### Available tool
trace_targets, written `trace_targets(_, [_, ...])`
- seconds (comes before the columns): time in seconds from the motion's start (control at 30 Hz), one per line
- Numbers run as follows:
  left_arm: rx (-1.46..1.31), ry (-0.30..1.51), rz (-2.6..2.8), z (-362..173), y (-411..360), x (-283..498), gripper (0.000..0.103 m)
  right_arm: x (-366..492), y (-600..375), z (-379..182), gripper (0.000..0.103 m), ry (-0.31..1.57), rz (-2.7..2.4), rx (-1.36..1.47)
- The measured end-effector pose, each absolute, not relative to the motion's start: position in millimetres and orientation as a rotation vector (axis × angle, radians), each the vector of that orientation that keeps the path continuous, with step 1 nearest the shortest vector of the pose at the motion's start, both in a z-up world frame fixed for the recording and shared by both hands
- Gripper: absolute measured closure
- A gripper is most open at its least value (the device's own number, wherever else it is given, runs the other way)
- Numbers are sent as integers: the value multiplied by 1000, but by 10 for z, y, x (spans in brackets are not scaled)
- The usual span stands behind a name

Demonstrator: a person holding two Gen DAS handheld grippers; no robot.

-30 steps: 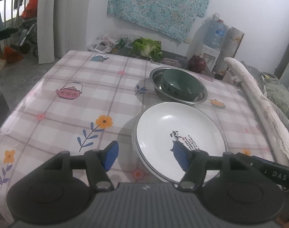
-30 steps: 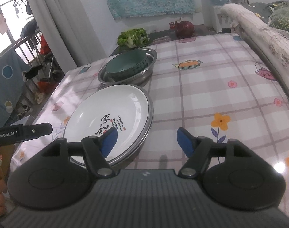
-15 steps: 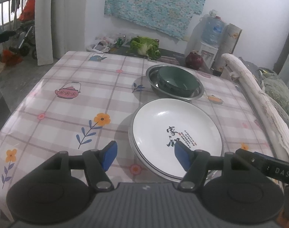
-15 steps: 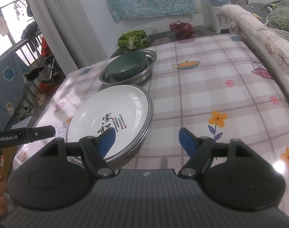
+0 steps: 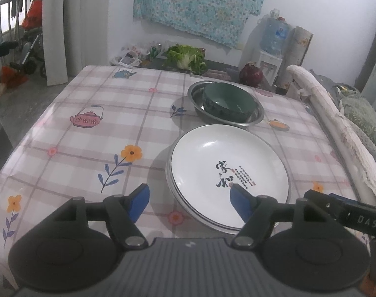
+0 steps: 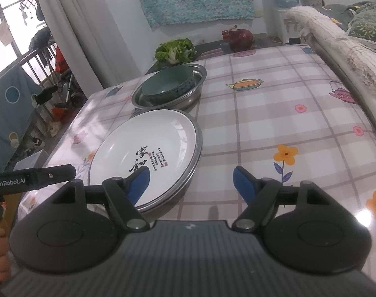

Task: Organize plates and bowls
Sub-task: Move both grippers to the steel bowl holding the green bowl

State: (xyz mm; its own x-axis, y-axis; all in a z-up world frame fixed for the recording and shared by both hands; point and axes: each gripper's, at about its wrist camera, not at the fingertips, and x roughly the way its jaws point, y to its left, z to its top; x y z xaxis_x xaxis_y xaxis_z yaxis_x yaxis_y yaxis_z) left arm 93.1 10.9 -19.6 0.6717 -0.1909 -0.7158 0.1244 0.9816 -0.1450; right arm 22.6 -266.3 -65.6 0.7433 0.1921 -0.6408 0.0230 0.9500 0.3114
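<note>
A white plate with black characters (image 5: pixel 227 170) lies on a stack of metal plates on the checked tablecloth; it also shows in the right wrist view (image 6: pixel 148 153). Behind it a dark green bowl (image 5: pixel 226 101) sits inside a steel basin (image 5: pixel 258 115), also seen in the right wrist view as bowl (image 6: pixel 168 85) and basin (image 6: pixel 196 91). My left gripper (image 5: pixel 189 201) is open and empty, above the plate's near left rim. My right gripper (image 6: pixel 190 183) is open and empty, above the plate's near right rim.
The table (image 5: pixel 89 143) carries a floral plaid cloth. A cabbage (image 5: pixel 185 57) and a dark red pot (image 5: pixel 251 75) stand beyond its far edge. A lace-covered sofa back (image 6: pixel 336 42) runs along the right side. A curtain (image 5: pixel 64 24) hangs at the left.
Both grippers have drawn back and up a little from the plates, staying open. The plates and bowl have not moved.
</note>
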Motion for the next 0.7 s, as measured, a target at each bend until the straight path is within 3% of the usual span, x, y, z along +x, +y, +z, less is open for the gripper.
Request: trace_targets(0.7, [-49,724,-157,62,51,1462,28,651,-3021,-468,27,689,73,306])
